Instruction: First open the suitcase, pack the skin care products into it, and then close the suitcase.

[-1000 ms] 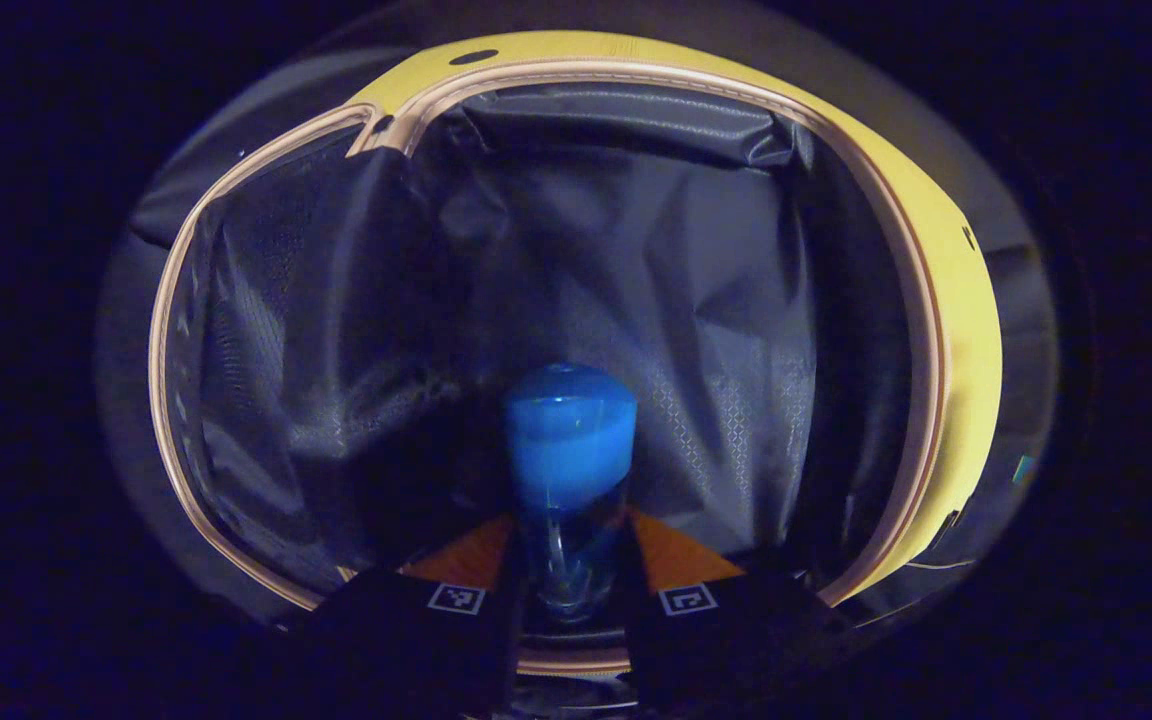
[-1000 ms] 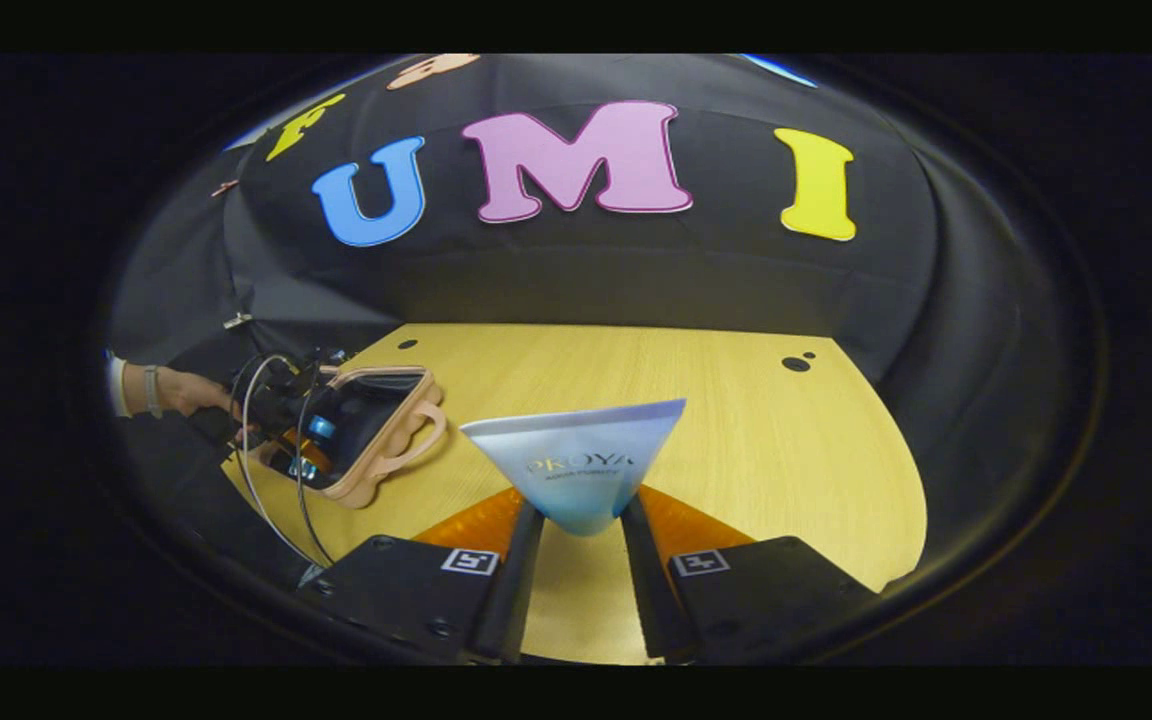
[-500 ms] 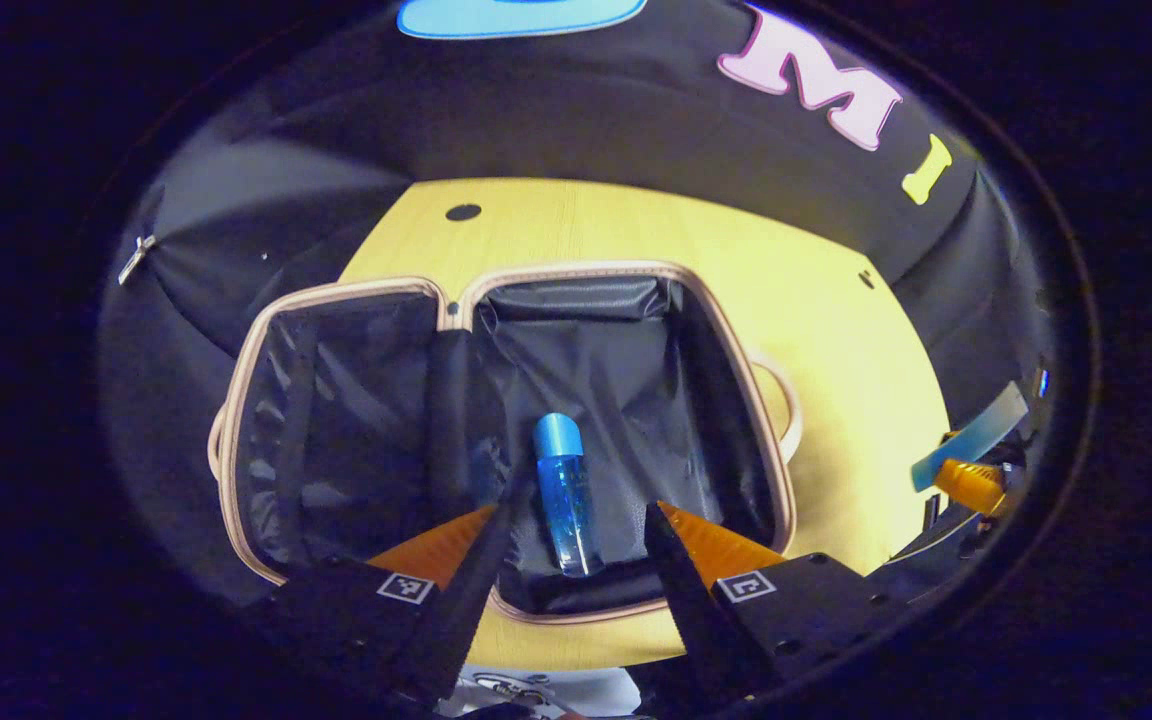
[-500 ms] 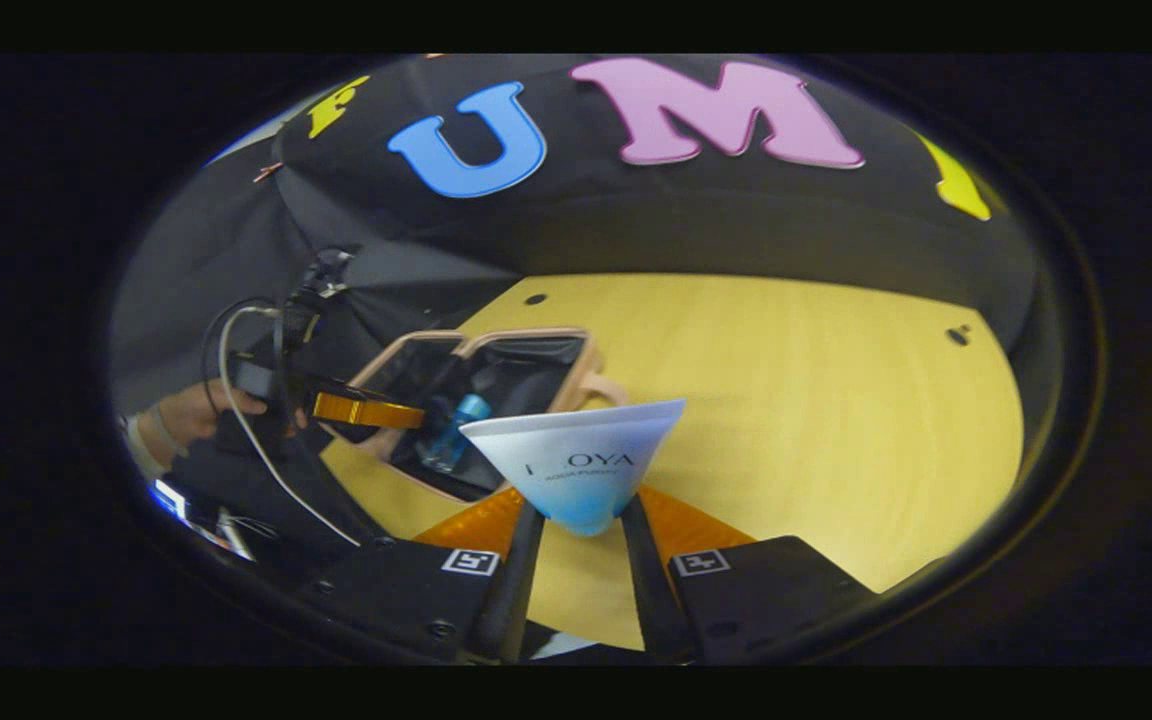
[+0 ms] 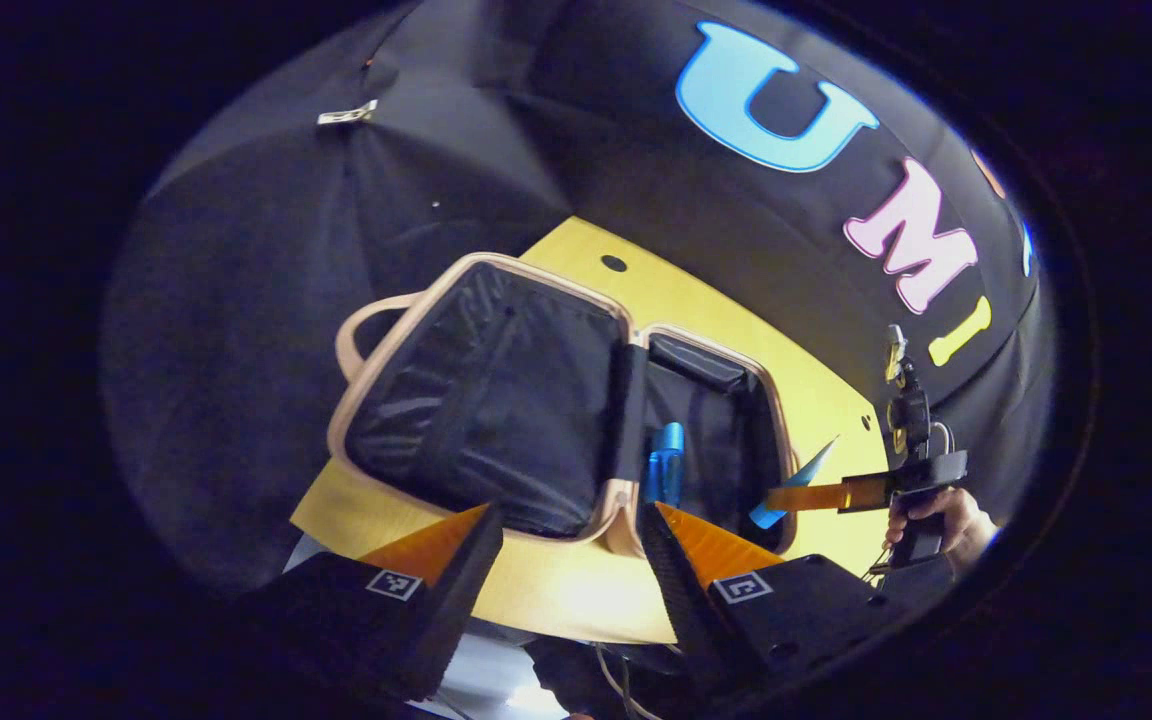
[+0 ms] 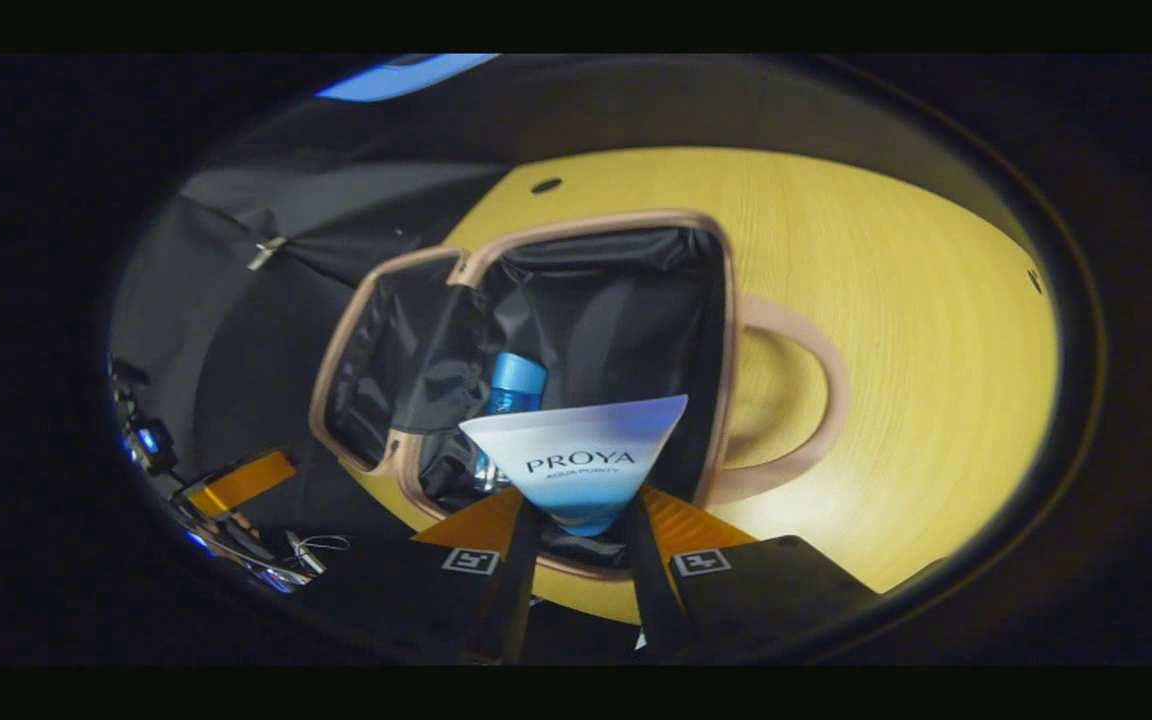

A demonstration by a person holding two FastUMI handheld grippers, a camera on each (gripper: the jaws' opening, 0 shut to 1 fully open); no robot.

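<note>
Left gripper point(image 5: 566, 560): black blocky body w/ orange wedge fingers point(image 5: 436, 540), a small square black-and-white marker tag just behind each finger. Right gripper point(image 6: 576, 560) is same build: black housing, round screws behind the left finger, orange finger faces, tags both sides. Seen from the left gripper view, its black handle sits behind a long orange finger, w/ thin cables below.

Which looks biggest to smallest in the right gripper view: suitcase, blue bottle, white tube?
1. Suitcase, easily the largest.
2. White tube, though it sits close to the camera, so that inflates it.
3. Blue bottle, partly hidden behind the tube.
</note>
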